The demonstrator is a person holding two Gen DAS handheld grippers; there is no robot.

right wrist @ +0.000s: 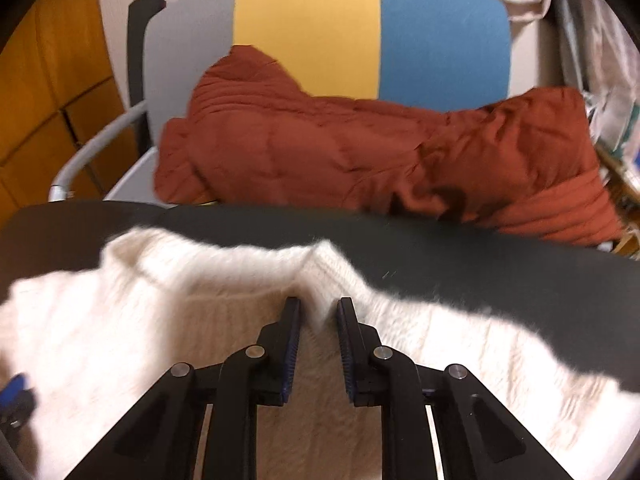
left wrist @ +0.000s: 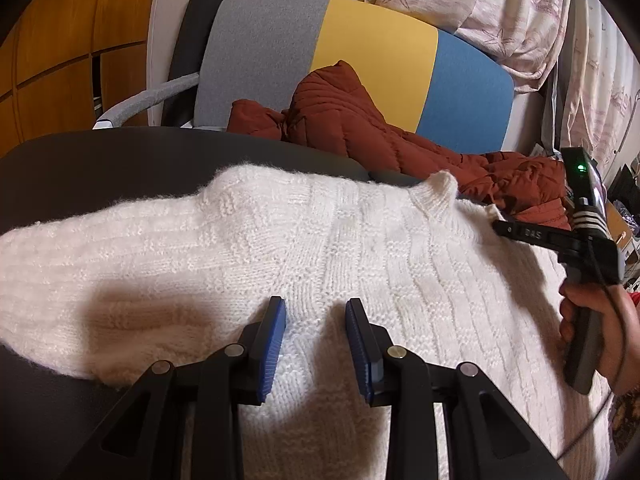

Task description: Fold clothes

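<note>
A white knitted sweater lies spread on a dark table. My left gripper is open, just above the sweater's middle, holding nothing. My right gripper is open at the sweater's collar, with a raised fold of the neck rib between its blue pads; the pads stand apart from it. The right gripper also shows in the left wrist view, held by a hand at the sweater's right shoulder. A blue pad of the left gripper shows at the right wrist view's left edge.
A rust-red quilted jacket lies on a grey, yellow and blue chair right behind the table's far edge. Pale curtains hang at the right. A wooden cabinet stands at the left.
</note>
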